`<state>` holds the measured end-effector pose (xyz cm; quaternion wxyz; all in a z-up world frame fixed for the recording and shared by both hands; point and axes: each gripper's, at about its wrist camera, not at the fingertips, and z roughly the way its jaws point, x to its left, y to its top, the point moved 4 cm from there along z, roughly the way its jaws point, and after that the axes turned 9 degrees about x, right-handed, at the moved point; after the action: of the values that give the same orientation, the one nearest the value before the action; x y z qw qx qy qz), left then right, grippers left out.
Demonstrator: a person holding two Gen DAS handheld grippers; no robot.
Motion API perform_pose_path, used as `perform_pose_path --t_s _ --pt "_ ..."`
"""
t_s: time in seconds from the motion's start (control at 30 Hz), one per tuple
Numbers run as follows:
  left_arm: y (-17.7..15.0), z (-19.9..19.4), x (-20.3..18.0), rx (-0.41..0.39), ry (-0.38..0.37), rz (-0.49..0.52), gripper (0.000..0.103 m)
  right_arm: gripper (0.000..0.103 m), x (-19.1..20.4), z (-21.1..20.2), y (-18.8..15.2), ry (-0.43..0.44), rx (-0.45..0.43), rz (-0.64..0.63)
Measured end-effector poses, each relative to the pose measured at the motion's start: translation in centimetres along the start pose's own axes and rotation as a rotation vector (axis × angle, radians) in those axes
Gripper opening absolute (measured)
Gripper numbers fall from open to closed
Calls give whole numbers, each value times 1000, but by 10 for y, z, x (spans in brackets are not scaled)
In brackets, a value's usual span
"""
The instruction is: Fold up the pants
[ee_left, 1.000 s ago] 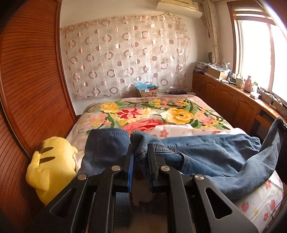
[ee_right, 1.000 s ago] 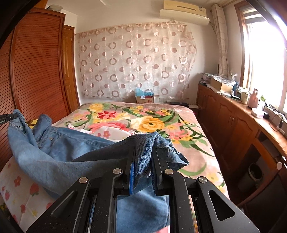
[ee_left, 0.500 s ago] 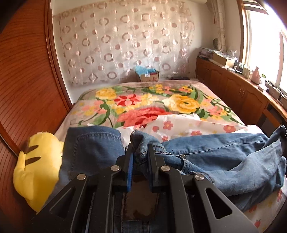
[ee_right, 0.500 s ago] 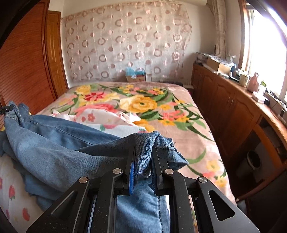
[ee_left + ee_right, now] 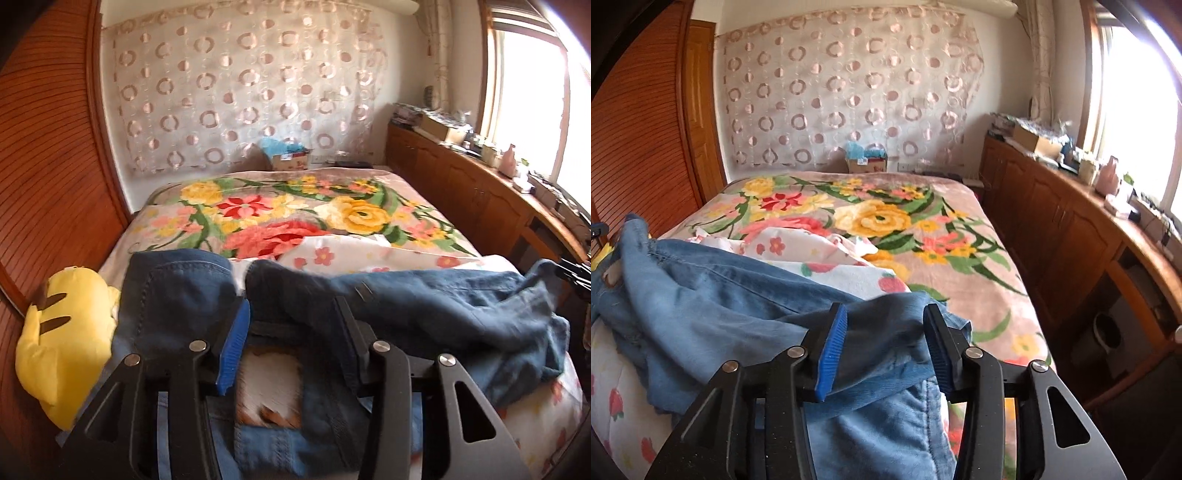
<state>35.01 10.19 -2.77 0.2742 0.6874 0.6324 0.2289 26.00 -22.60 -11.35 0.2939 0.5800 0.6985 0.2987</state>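
Two grippers have just let go together: our left gripper (image 5: 293, 332) and our right gripper (image 5: 884, 341) have been opening in the last moment, and both now stand about half spread, blue pads clear of the cloth, holding nothing. The jeans (image 5: 424, 306) lie across the near end of the bed (image 5: 923, 229), on the strawberry-print sheet (image 5: 846, 275), one folded layer over another, with denim still lying between each pair of fingers. That is our first worry: if we draw back low, a pad may catch the loose edge and drag the fold open. The top layer looks bunched rather than flat, so it may slump or slide. On the left, the folded end sits just beside the yellow plush toy (image 5: 62, 343), which could prop it crooked.
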Motion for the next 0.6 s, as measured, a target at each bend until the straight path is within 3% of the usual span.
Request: perform_pose_path --t_s 0.03,0.1,0.33,0.6 --pt "-3 -2 -3 -1 -11 2 64 48 4 -4 -1 3 -6 -7" --pt "-12 -4 -14 -7 -51 15 80 51 12 -8 -7 27 -9 -33" --pt "-41 6 -46 37 -103 65 80 57 56 -4 -22 175 27 -119" --pt "-61 23 -55 72 -88 90 80 58 98 12 -38 263 104 -229"
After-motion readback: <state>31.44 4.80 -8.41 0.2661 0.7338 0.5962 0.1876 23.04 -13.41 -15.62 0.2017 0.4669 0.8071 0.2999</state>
